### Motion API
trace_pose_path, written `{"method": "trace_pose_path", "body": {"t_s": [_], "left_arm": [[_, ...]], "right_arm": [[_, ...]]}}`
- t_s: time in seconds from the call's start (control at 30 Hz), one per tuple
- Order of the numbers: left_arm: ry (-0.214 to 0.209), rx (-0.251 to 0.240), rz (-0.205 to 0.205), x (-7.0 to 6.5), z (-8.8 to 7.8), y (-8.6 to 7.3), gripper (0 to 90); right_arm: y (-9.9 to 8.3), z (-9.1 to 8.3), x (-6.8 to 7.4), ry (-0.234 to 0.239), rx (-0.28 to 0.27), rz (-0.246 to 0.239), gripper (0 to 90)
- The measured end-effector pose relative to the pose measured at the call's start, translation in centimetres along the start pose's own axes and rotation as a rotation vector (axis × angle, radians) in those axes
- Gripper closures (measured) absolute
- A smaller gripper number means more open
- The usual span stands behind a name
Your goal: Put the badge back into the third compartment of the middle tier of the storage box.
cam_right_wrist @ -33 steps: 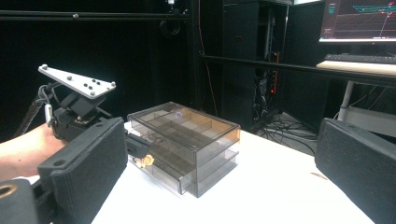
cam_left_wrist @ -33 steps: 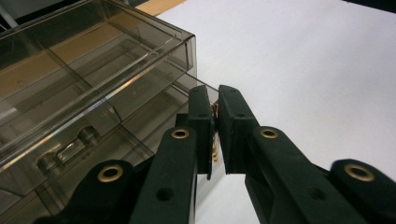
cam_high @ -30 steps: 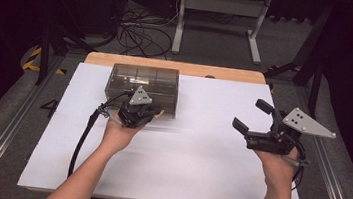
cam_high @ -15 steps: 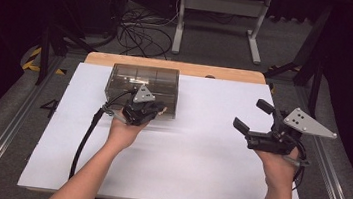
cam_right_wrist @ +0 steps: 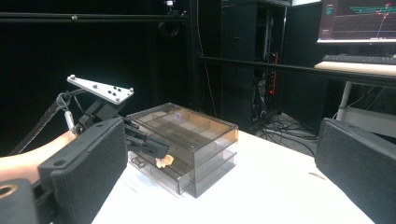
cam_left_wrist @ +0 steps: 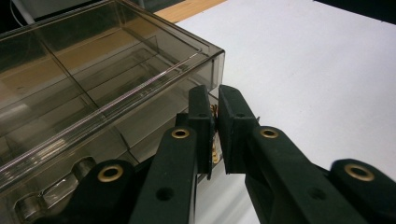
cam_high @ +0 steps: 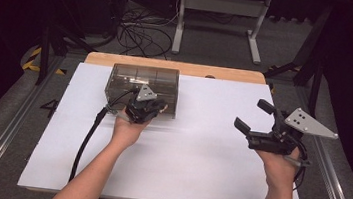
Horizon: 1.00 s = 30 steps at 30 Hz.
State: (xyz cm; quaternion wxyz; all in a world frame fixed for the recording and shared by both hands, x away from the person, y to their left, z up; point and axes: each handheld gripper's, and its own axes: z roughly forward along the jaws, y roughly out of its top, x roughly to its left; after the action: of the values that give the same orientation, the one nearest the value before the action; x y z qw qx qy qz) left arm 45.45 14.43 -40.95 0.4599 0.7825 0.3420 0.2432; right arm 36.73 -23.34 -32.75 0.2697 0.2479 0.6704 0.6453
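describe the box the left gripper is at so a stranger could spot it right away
On the white table, look toward the far edge, left of centre. The box there is a smoky see-through plastic case with stacked drawers and dividers inside. The left gripper is shut at its front, and nothing else stands on the table.

On the white table sheet [cam_high: 193,157], the left gripper [cam_high: 149,109] sits against the front of the smoky clear drawer box [cam_high: 141,80]. The right gripper [cam_high: 255,122] hangs well apart (jaws spread wide), above the sheet's right side.
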Motion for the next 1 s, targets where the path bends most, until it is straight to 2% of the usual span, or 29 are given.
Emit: {"method": "trace_pose_path", "body": {"t_s": [0.53,1.0], "left_arm": [[0.014,0.027,-0.018,0.5,1.2,-0.5,84.5],[-0.004,0.043,-0.048,0.8,1.8,-0.8,84.2]], "right_arm": [[-0.1,0.1,0.0,0.000,0.005,0.002,3.1],[-0.2,0.2,-0.1,0.001,0.007,0.007,3.1]]}}
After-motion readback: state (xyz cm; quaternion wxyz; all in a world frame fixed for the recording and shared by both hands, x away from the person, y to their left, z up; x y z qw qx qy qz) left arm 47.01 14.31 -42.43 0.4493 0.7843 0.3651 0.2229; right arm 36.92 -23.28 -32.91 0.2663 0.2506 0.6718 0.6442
